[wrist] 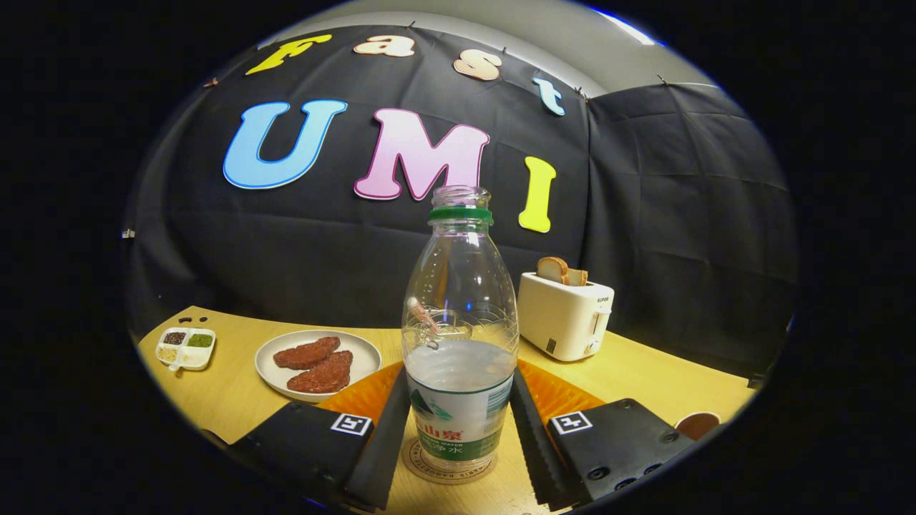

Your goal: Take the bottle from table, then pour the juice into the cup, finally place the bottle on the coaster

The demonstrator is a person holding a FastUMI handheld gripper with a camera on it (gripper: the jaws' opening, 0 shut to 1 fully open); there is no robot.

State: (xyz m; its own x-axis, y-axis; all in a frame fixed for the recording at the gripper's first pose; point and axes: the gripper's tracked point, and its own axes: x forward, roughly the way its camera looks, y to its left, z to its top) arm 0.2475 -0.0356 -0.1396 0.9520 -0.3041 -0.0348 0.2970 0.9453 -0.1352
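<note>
Gripper view: bottle [460, 343] upright between the two fingers of the gripper [458, 436], long axis vertical, open mouth up, cap off, green neck ring showing. Standing on the round coaster [422, 468], base inside its printed ring, label facing the camera. Clear liquid up to roughly the middle of the body.

Fingers [383, 436] flanking the labelled lower half, one on each side, hugging it closely. Probably touching on both sides, though fisheye bending near the base leaves it uncertain whether pressing or just released; cannot tell clamped from slightly apart.

Decisive relation: bottle dead centre between the fingers, not ahead of them, so any coming move judged to be a straight pull back toward the near side, with fingers parted enough to clear the label and avoid tipping a tall, open bottle.

Cup [698, 425] low at the near right, beside the right finger's housing, well apart from the bottle. Plate [275, 361] with two brown patties to the far left, small seasoning tray [185, 348] farther left, toaster [565, 315] with bread far right. Wooden table [644, 372] underneath.

Task judged nearly done: bottle already on the coaster.
</note>
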